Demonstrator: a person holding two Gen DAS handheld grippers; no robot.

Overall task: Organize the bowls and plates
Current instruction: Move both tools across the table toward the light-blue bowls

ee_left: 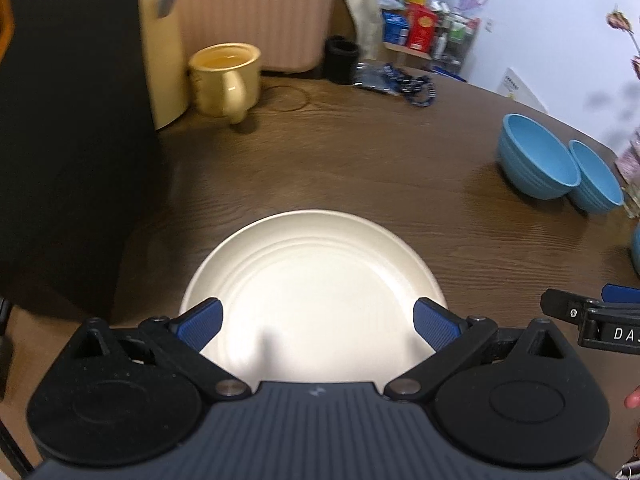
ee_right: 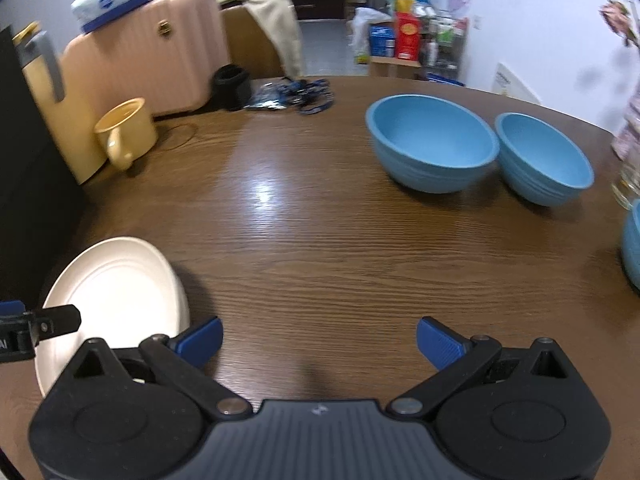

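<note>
Step in hand (judged): approach to first pick-up; nothing grasped yet.

Left gripper (ee_left: 316,322): fingers spread wide, empty, poised above near edge of the plate (ee_left: 314,280).
Right gripper (ee_right: 319,340): fingers spread wide, empty, over bare surface (ee_right: 320,240).

Count:
- Plates: 1, cream, at 9 o'clock of right gripper.
- Bowls: 2 whole, blue, large bowl (ee_right: 432,144) and smaller bowl (ee_right: 544,160) touching, at 1 o'clock; a third blue rim at 3 o'clock, partly cut off.

Next move calls for closing on the plate rim, or reaching toward the bowls to nest them.

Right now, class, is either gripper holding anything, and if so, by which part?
Nothing is held. The left gripper is open above the round cream plate; the right gripper is open over the bare brown wooden table.
</note>
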